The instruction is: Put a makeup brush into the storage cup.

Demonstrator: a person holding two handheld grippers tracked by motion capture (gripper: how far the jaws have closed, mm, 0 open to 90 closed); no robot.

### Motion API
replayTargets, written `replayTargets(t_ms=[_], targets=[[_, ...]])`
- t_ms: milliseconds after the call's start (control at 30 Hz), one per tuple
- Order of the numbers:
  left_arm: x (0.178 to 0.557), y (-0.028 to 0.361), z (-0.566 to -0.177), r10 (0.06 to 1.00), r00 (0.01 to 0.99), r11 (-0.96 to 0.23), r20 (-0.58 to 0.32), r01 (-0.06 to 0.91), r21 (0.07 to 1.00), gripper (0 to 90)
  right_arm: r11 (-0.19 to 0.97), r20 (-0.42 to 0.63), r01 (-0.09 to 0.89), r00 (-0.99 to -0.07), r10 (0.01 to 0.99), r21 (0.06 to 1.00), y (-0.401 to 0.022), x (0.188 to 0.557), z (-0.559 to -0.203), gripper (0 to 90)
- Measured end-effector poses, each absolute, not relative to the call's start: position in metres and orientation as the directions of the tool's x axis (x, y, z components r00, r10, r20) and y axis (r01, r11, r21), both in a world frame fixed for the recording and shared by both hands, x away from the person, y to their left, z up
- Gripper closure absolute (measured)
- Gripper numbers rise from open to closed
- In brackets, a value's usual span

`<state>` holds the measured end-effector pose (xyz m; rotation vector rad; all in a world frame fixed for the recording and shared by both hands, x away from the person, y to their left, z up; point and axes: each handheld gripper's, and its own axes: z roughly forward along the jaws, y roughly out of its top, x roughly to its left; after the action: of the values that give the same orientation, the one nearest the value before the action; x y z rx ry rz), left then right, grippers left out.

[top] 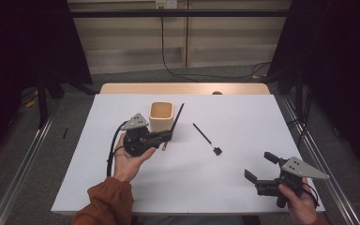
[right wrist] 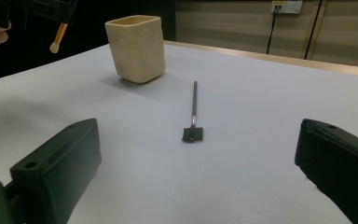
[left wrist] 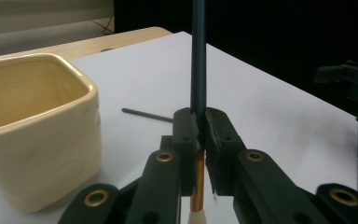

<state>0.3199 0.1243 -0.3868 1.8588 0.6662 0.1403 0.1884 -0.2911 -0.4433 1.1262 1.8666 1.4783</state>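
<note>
Left gripper (top: 167,136) clamps tight on a slim makeup brush (top: 176,119), just right of the cream ceramic cup (top: 161,116). Light, stiff, slick handle: grip mid-shaft. Further right of the cup lies a second brush (top: 206,138); right gripper (top: 259,167) gapes wide, empty.

Black claws (top: 168,136) w/ brass screws, grey plates, black cable, rust-orange sleeve (top: 107,202).

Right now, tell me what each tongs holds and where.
Left tongs grip a brush at its ferrule, near the bristles. Right tongs hold nothing.
</note>
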Motion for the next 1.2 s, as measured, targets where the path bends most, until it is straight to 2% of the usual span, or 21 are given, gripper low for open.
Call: replayTargets(t_ms=[333, 467, 1200], targets=[[0.310, 0.118, -0.381, 0.413, 0.889, -0.295, -0.195, 0.333, 0.895, 83.5, 0.070, 0.104, 0.294, -0.537, 0.837, 0.953, -0.290, 0.188, -0.443, 0.0], [0.305, 0.112, -0.379, 0.394, 0.903, -0.323, -0.171, 0.311, 0.894, 83.4, 0.071, 0.103, 0.293, -0.539, 0.836, 0.953, -0.290, 0.188, -0.443, 0.0], [0.295, 0.086, -0.373, 0.268, 0.949, -0.452, -0.168, 0.278, 0.848, 83.5, 0.072, 0.105, 0.296, -0.542, 0.834, 0.953, -0.291, 0.188, -0.443, 0.0]])
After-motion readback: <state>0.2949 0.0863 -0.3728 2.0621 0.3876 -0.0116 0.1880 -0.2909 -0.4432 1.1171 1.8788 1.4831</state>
